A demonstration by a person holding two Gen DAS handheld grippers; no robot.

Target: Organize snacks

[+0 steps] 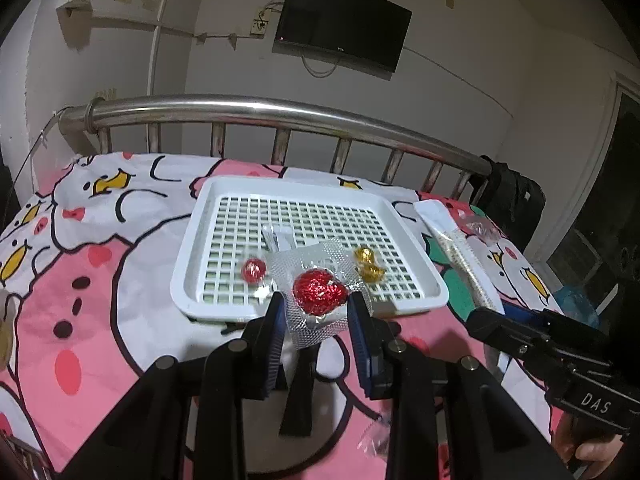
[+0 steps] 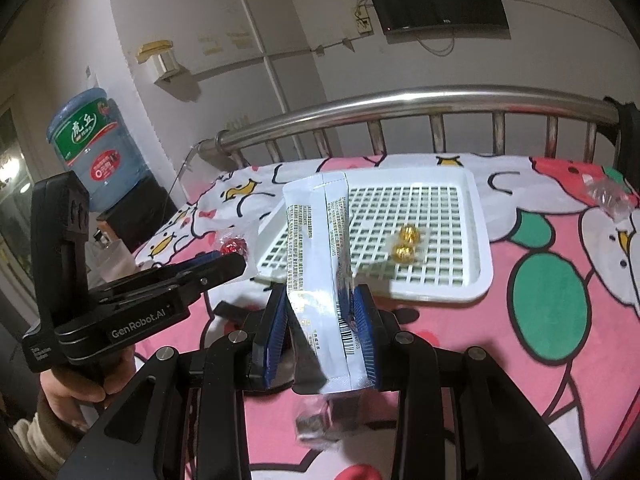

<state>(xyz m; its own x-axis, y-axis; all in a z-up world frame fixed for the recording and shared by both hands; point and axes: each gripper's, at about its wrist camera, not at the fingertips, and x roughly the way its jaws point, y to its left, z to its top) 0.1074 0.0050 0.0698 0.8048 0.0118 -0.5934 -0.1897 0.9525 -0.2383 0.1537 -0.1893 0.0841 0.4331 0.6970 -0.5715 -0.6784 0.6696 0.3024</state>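
We see a red foil strawberry candy (image 1: pixel 319 291) in a clear, silver-dotted wrapper held between the blue pads of the left gripper (image 1: pixel 316 312), which is clamped on the wrapper's sides, just over the near rim of the white lattice tray (image 1: pixel 420 240). From the right wrist camera, the right gripper (image 2: pixel 320 316) is clenched on a long white sachet (image 2: pixel 320 248) printed with small text and a barcode; the sachet stands up from the jaws and leans toward the tray's near left corner.

Inside the tray lie a small round red candy (image 1: pixel 253 270), a pair of gold foil candies (image 1: pixel 368 264) in one clear wrap, and a small clear packet (image 1: pixel 278 236) farther back. The tray rests on a pink and white cartoon bedspread (image 1: pixel 100 280).

On the bedspread to the right of the tray, a crumpled clear wrapper (image 2: pixel 608 196) lies well apart from it, and another clear-wrapped sweet (image 2: pixel 316 424) sits near the camera, below the right gripper.

Behind the bed runs a metal rail (image 1: pixel 280 108), with a dark wall-mounted screen (image 1: pixel 344 20) above and a blue water jug (image 2: pixel 92 140) at the left.
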